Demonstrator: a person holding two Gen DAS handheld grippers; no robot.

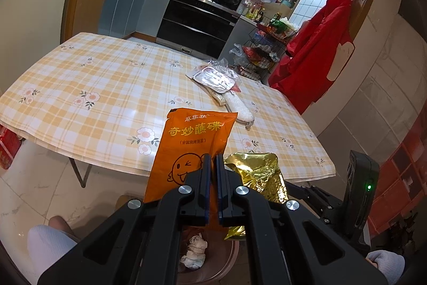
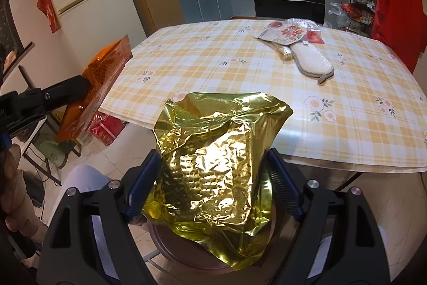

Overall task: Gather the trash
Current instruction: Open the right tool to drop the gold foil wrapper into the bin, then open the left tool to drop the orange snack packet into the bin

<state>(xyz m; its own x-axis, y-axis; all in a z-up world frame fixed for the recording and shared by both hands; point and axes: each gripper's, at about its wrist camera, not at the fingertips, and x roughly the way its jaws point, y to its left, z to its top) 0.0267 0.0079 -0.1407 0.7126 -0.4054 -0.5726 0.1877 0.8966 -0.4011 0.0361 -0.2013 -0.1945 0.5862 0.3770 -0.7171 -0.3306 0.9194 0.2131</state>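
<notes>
The left wrist camera looked along its fingers, angled down, close behind an orange packet (image 1: pixel 186 148), facing the checked table (image 1: pixel 101 87) with the kitchen beyond. The right wrist camera looked more steeply down, close over a gold foil bag (image 2: pixel 213 159), facing the same table (image 2: pixel 347 130). Both views shared the tabletop, the packet (image 2: pixel 98 87), the bag (image 1: pixel 259 172) and the bin (image 1: pixel 213 274) below (image 2: pixel 186 255).

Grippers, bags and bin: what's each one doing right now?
Left gripper: shut on orange packet.
Right gripper: jaws wide, gold bag between them, grip unclear.
Bin: open, below the grippers, crumpled paper inside.
Clear wrappers: lying on table.
</notes>
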